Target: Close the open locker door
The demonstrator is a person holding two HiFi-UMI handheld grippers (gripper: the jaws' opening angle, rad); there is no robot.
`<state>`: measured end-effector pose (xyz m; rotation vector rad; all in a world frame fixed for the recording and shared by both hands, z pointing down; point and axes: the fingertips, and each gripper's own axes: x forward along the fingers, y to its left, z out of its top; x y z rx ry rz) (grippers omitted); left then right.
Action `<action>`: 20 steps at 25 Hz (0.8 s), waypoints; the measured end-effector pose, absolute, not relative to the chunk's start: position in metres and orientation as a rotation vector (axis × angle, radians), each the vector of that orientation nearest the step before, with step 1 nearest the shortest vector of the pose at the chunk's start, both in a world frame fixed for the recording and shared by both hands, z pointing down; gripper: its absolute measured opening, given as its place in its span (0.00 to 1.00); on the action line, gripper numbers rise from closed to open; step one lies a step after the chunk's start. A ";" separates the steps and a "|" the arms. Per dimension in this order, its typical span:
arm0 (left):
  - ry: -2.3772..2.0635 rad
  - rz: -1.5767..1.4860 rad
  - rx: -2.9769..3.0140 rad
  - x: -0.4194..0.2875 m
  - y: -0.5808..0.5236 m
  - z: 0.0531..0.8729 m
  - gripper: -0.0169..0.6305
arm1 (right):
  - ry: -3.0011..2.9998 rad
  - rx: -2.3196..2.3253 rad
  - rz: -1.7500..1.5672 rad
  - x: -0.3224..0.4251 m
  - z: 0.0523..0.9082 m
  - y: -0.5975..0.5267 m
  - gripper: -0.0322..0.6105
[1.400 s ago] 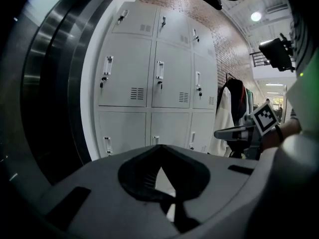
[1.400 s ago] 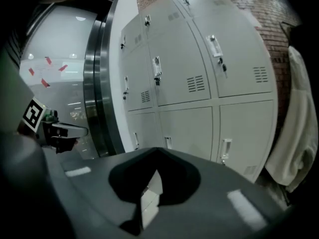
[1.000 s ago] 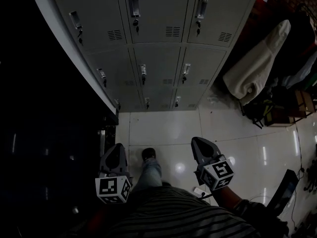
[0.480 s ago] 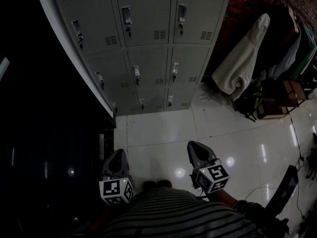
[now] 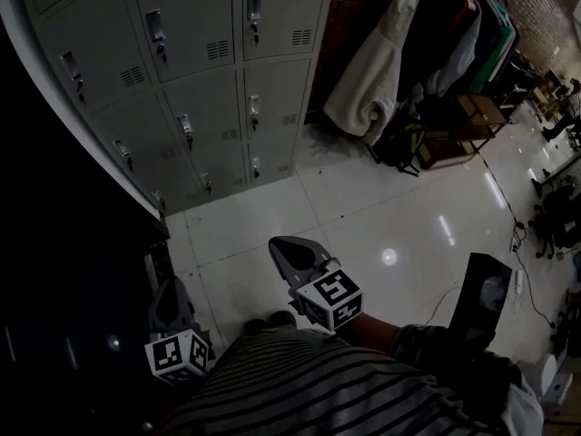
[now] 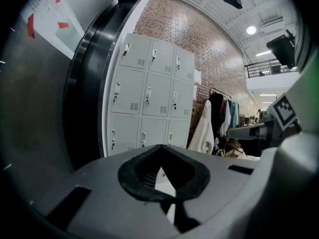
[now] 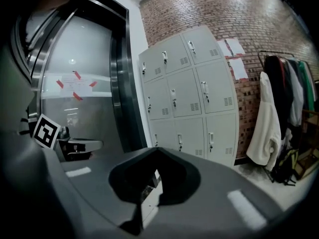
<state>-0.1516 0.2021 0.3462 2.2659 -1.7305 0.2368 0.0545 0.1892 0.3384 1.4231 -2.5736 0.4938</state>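
Grey right gripper [image 7: 157, 152] is recorded with jaws together, nothing held. A grey nine-door metal locker bank [image 7: 192, 96] is seen beyond, against a red-brown brick wall [image 7: 239, 14].

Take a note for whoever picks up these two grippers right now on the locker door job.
Left gripper: fingers shut, nothing between them, held low at the person's side.
Right gripper: fingers shut, empty, held over the glossy white tiled floor.
Grey metal locker bank: against the brick wall, apart from both grippers; all nine doors look flush and closed.
Done: no door stands open in any view, so the closing appears finished.
Left: probably nothing; confirm the latches if in doubt.
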 end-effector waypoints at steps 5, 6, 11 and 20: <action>-1.707 0.245 2.263 -0.161 0.208 0.352 0.03 | -2.564 1.424 0.489 0.041 0.338 0.192 0.05; -1.702 0.247 2.265 -0.163 0.209 0.353 0.03 | -2.561 1.427 0.491 0.039 0.339 0.192 0.05; -1.683 0.244 2.292 -0.164 0.210 0.352 0.03 | -2.558 1.422 0.496 0.029 0.340 0.195 0.05; -1.645 0.266 2.312 -0.168 0.212 0.357 0.03 | -2.568 1.422 0.508 0.015 0.341 0.198 0.05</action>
